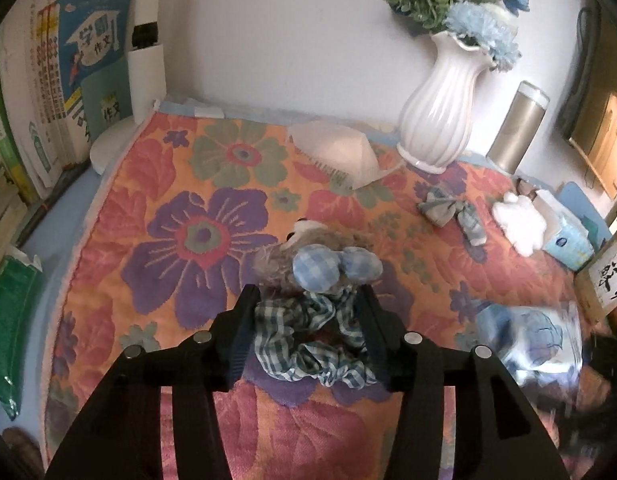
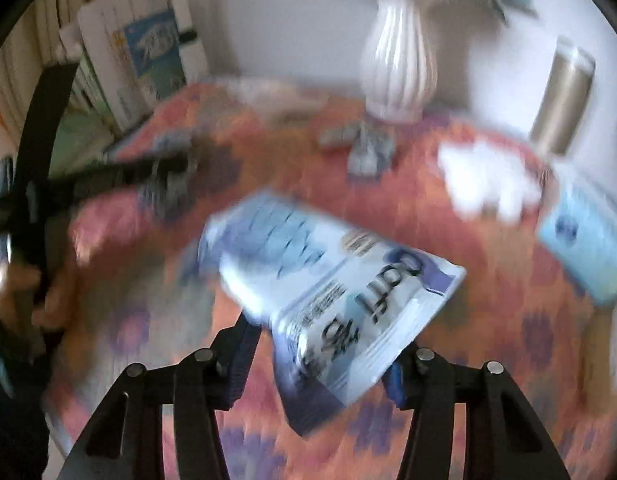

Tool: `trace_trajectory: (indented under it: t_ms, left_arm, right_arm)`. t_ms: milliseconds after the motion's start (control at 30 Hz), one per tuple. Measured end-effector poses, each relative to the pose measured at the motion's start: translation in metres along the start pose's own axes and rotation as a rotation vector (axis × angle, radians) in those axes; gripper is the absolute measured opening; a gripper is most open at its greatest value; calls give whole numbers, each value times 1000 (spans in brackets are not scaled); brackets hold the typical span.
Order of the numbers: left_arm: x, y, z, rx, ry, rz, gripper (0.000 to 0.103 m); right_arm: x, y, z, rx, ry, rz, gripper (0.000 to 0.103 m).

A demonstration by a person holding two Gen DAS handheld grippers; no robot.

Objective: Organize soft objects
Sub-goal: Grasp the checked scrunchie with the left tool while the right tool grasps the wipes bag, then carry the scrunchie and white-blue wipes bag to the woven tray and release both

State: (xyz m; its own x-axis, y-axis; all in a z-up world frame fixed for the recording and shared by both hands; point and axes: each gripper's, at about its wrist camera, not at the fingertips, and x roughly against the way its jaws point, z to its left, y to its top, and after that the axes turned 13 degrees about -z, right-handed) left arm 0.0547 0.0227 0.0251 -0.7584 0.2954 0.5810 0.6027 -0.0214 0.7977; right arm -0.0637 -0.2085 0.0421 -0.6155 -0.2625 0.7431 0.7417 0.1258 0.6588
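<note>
A flowered cloth (image 1: pixel 156 208) covers my worktop; a white vase (image 1: pixel 442 108) stands at upper right. Low in the right view, my right tongs (image 2: pixel 324 356) clamp a blue tissue pack (image 2: pixel 328 292), lifted and blurred. At lower centre, my left tongs (image 1: pixel 308 328) squeeze a checked scrunchie (image 1: pixel 308 344), just below a plush toy (image 1: pixel 308 256).

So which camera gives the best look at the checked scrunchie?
The left wrist view: the checked scrunchie lies sharp between the left gripper fingers. The right wrist view is motion-blurred and shows only a grey smudge there.
</note>
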Motion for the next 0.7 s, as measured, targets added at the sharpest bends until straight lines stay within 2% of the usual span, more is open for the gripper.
trace_trajectory:
  t_ms: [33,67,100,200,300,367,400,467,567,667,700]
  left_arm:
    - [-3,0,0,0,6,21,79]
    - [-5,0,0,1,14,36,86]
    - [-4,0,0,-2,16,27,87]
    - [-1,0,-4,-28,-5,4,86]
    - [-11,-3,-8,-53,25,54,44]
    - [-8,-3,-10,-66,26,33,27]
    - [-5,-4,-12,-70,1,26,15]
    - [-3,-5,-13,-82,-7,16,15]
    - [-1,-5,-15,-93,-12,2,15]
    - [6,-5,-16,-92,-40,-20,15]
    - [8,-5,-18,-92,-50,-28,15]
  right_arm:
    - [3,-6,3,17,11,20,68]
    - [10,-12,8,59,0,18,82]
    - [15,-16,12,89,-11,18,92]
    - [28,-17,17,172,-64,-22,94]
    - [27,-6,9,190,-88,-43,94]
    - [20,6,2,156,-66,-55,94]
    - [15,12,-2,130,-34,-56,94]
    - [3,22,-6,80,20,-40,94]
    - [-18,31,-3,15,42,-14,94]
    - [-23,31,2,-34,75,-17,62]
    - [-21,30,4,-39,96,-18,59]
